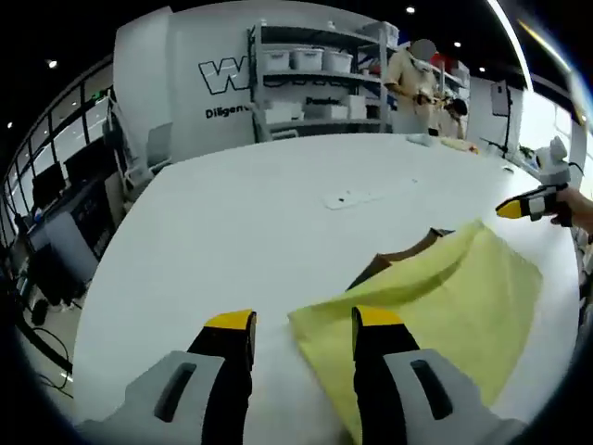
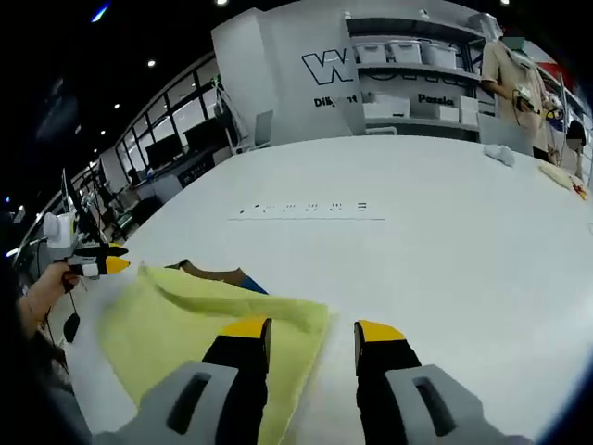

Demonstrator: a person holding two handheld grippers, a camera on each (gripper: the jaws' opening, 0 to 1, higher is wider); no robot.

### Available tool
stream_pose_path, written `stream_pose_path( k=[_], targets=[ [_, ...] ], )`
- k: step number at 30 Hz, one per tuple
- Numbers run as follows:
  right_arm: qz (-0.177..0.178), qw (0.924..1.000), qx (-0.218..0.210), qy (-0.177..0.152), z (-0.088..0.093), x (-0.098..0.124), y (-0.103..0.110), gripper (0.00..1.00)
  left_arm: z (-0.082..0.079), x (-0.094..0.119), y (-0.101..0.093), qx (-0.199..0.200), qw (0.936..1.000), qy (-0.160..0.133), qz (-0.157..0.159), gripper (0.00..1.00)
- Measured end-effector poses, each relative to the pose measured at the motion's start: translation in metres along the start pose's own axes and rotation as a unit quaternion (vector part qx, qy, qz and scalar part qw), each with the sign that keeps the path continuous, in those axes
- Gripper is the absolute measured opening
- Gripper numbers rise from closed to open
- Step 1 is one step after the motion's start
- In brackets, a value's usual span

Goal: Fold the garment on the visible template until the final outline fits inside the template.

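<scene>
Shelf bins (image 1: 306, 59) contents unreadable. Yellow garment (image 1: 435, 306) folded flat over brown template (image 1: 408, 250). Left gripper (image 1: 304, 324), right gripper (image 2: 312, 334): jaws apart, empty.

We are in a lab-like showroom: a big white table (image 1: 278, 232), shelving (image 1: 315, 79) stacked with storage bins (image 2: 408, 51), wall lettering (image 1: 222, 74), and desks with monitors (image 1: 46, 181) alongside
</scene>
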State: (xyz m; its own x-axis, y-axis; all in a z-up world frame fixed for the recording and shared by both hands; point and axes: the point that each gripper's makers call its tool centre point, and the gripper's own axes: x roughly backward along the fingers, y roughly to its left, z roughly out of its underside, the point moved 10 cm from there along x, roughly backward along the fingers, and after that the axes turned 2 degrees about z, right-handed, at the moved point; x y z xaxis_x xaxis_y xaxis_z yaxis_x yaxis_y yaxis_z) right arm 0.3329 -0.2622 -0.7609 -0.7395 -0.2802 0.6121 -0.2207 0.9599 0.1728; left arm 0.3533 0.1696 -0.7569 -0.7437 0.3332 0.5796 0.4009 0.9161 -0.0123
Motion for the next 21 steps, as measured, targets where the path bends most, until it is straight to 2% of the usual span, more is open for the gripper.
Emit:
stream_pose_path(
  k=[2,4,7,10,12,16,18,21],
  targets=[
    [-0.007,1.0,-0.006,0.003,0.002,-0.004,-0.001,0.32,0.006,-0.002,0.002,0.025,0.9995,0.011,0.013,0.42],
    [-0.011,0.9996,-0.024,0.004,0.004,-0.009,-0.002,0.31,0.01,-0.006,0.003,0.032,0.9992,0.017,0.019,0.41],
    [-0.022,0.9981,-0.056,0.007,0.008,-0.019,-0.003,0.3,0.015,-0.016,0.005,0.052,0.9981,0.029,0.014,0.37],
    [-0.02,0.9982,-0.055,0.011,0.01,-0.029,-0.003,0.28,0.018,-0.027,0.007,0.092,0.995,0.03,0.026,0.34],
    [-0.018,0.998,-0.058,0.015,0.011,-0.037,-0.004,0.23,0.02,-0.033,0.008,0.103,0.9938,0.03,0.028,0.32],
    [-0.016,0.9982,-0.056,0.012,0.01,-0.042,-0.004,0.13,0.018,-0.04,0.012,0.09,0.9953,0.03,0.019,0.21],
    [-0.016,0.9981,-0.058,0.018,0.011,-0.044,-0.004,0.11,0.016,-0.04,0.011,0.084,0.9957,0.036,0.014,0.19],
    [-0.016,0.9984,-0.05,0.019,0.011,-0.045,-0.003,0.05,0.013,-0.042,0.01,0.078,0.996,0.04,0.018,0.11]
  ],
)
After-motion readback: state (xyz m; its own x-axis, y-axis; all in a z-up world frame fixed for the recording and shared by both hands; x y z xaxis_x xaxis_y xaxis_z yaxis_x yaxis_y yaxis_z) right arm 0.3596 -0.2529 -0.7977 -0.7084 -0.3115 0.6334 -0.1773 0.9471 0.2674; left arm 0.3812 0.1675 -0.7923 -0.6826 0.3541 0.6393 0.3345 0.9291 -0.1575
